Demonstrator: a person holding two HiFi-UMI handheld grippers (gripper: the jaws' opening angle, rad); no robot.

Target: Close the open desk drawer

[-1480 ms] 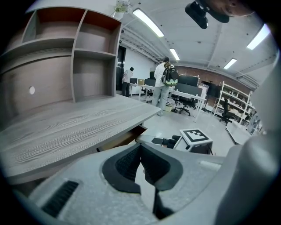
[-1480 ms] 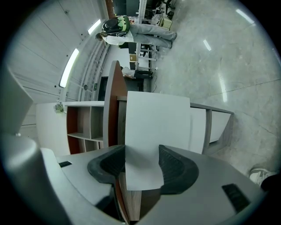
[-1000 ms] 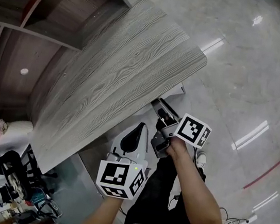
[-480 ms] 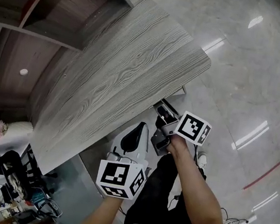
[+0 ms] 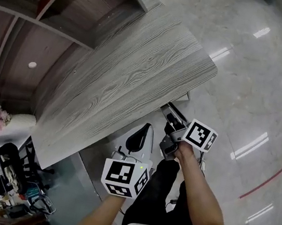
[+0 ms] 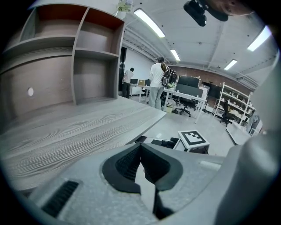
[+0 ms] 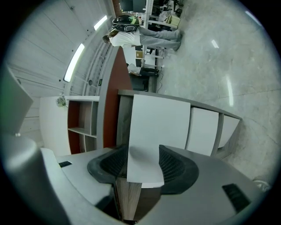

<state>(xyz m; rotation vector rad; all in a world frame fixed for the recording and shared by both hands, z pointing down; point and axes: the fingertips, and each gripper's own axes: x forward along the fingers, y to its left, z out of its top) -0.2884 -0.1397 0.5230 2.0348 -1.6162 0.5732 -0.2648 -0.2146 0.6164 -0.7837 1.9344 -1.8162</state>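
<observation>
Bright, even light fell from ceiling strip lights (image 6: 151, 22) at twelve o'clock. White glare streaked the glossy floor (image 5: 254, 142) at three o'clock in the head view. Both gripper views bowed at dark rims; the close drawer front (image 7: 153, 127) looked flat white and soft.

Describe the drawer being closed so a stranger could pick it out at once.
Start at the grey wood-grain desk; under its edge runs a row of three white drawer fronts. The open drawer's front is leftmost in the right gripper view, the only one between the right hand-held gripper's jaws.
</observation>
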